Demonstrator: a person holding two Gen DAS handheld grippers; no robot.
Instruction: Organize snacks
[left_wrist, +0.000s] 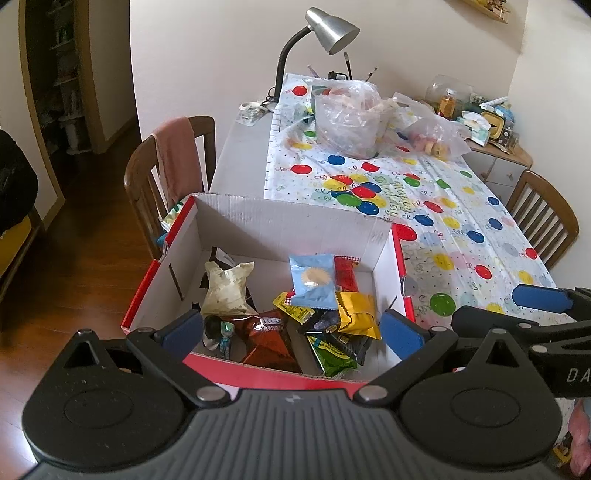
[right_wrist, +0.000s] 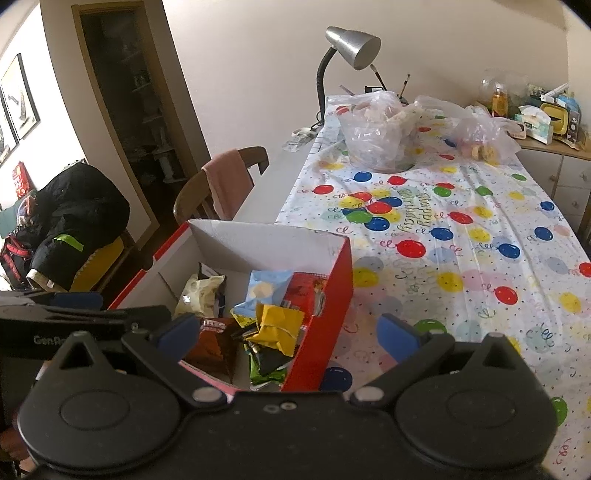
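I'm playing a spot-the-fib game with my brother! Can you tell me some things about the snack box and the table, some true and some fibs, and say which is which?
1. The red and white box has snack packets inside it. True.
2. The left gripper is squeezing the yellow packet. False: its jaws stand open and empty above the box.
3. A light blue packet lies in the box. True.
4. The desk lamp stands inside the box. False: it stands at the far end of the table, by the wall.
5. The tablecloth is printed with balloons. True.
6. The right gripper holds a clear plastic bag. False: its jaws are open and empty.
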